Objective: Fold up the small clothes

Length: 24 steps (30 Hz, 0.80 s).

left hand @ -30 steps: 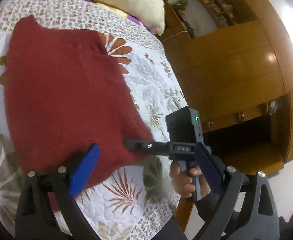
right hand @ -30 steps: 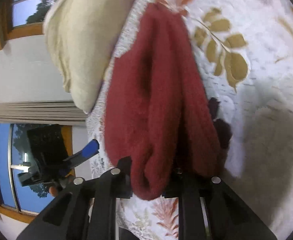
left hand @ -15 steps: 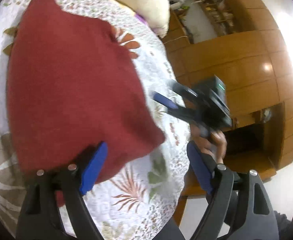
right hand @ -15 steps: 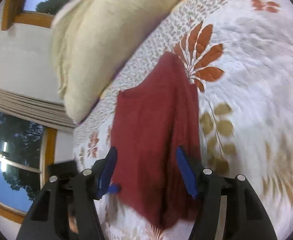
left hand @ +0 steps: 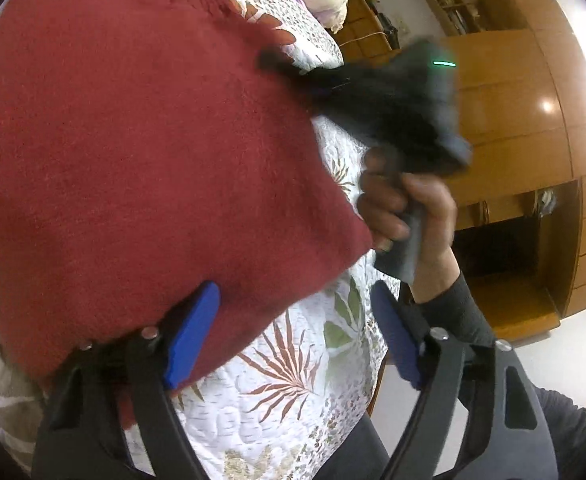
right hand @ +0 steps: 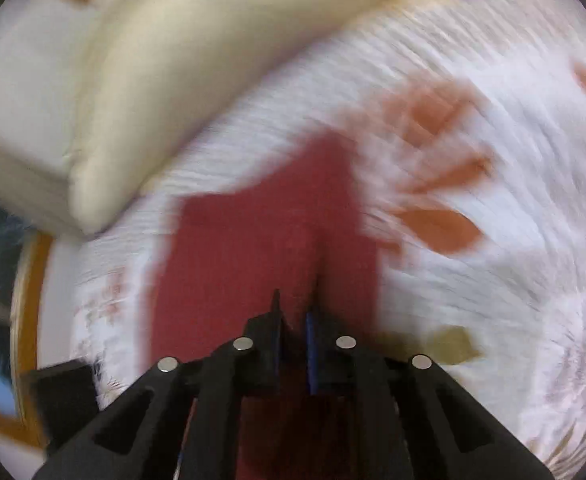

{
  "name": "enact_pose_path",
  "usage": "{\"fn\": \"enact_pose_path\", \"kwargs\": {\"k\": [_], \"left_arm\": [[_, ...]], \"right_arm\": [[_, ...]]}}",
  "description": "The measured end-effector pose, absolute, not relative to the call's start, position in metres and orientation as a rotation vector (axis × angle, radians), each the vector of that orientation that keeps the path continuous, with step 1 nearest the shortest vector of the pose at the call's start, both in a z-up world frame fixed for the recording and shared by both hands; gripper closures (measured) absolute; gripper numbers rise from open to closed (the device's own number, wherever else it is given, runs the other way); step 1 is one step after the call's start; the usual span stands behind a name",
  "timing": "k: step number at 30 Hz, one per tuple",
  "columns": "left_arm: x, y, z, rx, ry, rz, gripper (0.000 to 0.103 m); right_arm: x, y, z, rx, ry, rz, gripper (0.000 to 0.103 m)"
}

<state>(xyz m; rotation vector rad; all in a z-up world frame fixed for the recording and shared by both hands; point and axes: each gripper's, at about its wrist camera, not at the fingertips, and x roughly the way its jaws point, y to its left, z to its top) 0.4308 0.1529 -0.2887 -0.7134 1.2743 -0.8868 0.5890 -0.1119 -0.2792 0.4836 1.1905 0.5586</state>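
A dark red knit garment (left hand: 153, 160) lies spread flat on the floral quilt (left hand: 293, 392). My left gripper (left hand: 293, 336) hovers open over its near edge; the left blue pad overlaps the cloth and nothing sits between the pads. My right gripper (left hand: 271, 60), motion-blurred and held by a hand (left hand: 405, 208), reaches the garment's far right edge. In the right wrist view the right gripper (right hand: 293, 312) has its jaws drawn nearly together on the red garment (right hand: 245, 248), with a cloth ridge running up from the fingertips. That view is blurred.
A cream pillow (right hand: 173, 80) lies at the head of the bed, beyond the garment. The quilt (right hand: 473, 280) stretches bare to the right. Wooden cabinets (left hand: 513, 120) stand past the bed's edge.
The right gripper let go of the bunched garment, swung open toward its far edge, and its jaws have now come together there. The left gripper moved closer over the cloth.
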Motion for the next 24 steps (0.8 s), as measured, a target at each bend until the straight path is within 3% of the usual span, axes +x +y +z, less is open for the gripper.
{"fn": "enact_pose_path", "kwargs": {"k": [2,4,5,6,7,8,14,16,19,23,24], "left_arm": [[0.430,0.151,-0.289,-0.711,1.278,-0.878,0.029],[0.429,0.151,-0.290,-0.700,1.280,-0.881,0.029],[0.429,0.152,-0.290,-0.701,1.279,-0.883,0.029],[0.430,0.153,-0.290,-0.706,1.277,-0.888,0.029],[0.429,0.153,-0.290,-0.710,1.275,-0.888,0.029],[0.428,0.154,-0.290,-0.714,1.277,-0.888,0.029],[0.426,0.156,-0.277,-0.739,1.266,-0.897,0.029],[0.425,0.160,-0.264,-0.754,1.244,-0.911,0.025],[0.421,0.161,-0.255,-0.738,1.233,-0.926,0.022],[0.417,0.167,-0.266,-0.778,1.262,-0.882,0.022],[0.414,0.170,-0.271,-0.814,1.269,-0.863,0.022]], "right_arm": [[0.590,-0.120,-0.283,0.565,1.185,0.601,0.086],[0.592,-0.127,-0.277,0.666,1.175,0.658,0.067],[0.594,-0.127,-0.276,0.694,1.189,0.672,0.066],[0.597,-0.124,-0.276,0.685,1.211,0.673,0.067],[0.598,-0.118,-0.276,0.663,1.235,0.693,0.088],[0.598,-0.114,-0.274,0.633,1.238,0.700,0.094],[0.600,-0.114,-0.279,0.536,1.225,0.558,0.093],[0.582,-0.123,-0.266,0.556,1.175,0.552,0.080],[0.538,-0.131,-0.230,0.580,1.061,0.658,0.076],[0.489,-0.105,-0.229,0.500,1.145,0.872,0.079],[0.485,-0.100,-0.247,0.438,1.213,0.837,0.088]]}}
